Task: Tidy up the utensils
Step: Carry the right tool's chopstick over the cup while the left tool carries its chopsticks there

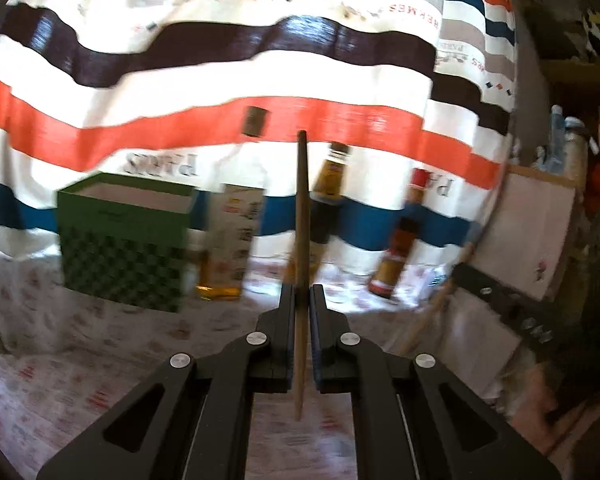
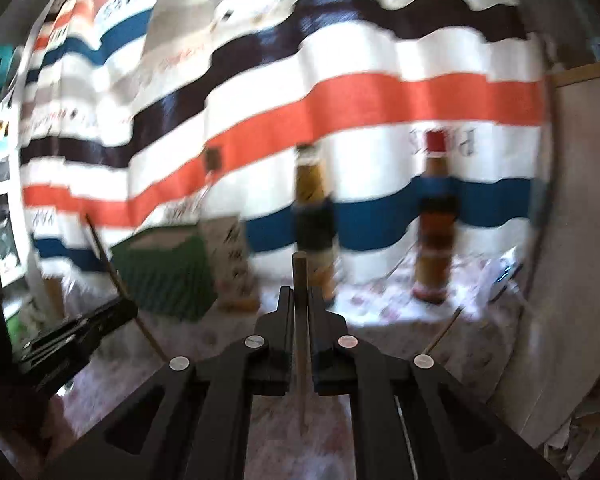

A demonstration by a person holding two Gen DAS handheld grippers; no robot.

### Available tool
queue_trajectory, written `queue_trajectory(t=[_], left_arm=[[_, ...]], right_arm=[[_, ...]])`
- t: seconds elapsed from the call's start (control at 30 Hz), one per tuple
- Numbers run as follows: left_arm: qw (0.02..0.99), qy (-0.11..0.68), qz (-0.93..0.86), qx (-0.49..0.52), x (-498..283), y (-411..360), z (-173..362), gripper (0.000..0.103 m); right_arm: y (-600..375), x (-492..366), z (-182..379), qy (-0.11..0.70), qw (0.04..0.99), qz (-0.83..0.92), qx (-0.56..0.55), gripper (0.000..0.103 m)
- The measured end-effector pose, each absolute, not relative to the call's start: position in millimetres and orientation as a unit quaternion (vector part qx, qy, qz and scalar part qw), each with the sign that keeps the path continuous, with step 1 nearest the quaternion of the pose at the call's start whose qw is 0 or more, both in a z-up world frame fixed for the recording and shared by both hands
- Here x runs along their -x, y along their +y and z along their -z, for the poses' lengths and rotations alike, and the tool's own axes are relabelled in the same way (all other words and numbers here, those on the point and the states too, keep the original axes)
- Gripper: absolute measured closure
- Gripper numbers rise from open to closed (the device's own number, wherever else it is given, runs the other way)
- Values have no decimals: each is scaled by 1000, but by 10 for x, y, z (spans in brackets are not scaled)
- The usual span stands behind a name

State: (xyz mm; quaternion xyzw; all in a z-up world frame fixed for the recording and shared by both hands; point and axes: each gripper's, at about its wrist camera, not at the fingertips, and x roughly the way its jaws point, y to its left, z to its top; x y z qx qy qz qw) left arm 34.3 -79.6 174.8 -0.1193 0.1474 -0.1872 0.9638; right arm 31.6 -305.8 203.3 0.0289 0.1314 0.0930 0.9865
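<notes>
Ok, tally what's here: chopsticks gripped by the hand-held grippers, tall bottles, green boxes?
chopsticks: 2
tall bottles: 2
green box: 1
Total: 5

chopstick A (image 1: 302,216): wooden | upright | clamped mid-shaft, lifted || chopstick B (image 2: 300,312): wooden | upright | clamped, lifted

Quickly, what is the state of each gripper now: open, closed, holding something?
Left gripper: closed on a wooden chopstick.
Right gripper: closed on another wooden chopstick.
</notes>
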Motion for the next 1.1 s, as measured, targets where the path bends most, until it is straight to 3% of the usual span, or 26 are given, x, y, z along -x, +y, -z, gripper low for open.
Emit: queue_trajectory(t=[0.17, 0.33, 0.93, 1.1], left_arm=[[969, 98, 216, 75, -240, -1189, -1920, 97], [972, 35, 226, 56, -294, -1499, -2013, 97], [972, 25, 205, 109, -1017, -1911, -1453, 97], [970, 19, 209, 122, -1137, -1909, -1396, 97]], right_arm=[[-3146, -415, -2020, 131, 988, -82, 9, 95], [-3510, -511, -2020, 110, 991, -64, -41, 95], [-4217, -637, -1852, 34, 985, -22, -168, 95], [-4262, -809, -1738, 62, 984, -7, -165, 95]])
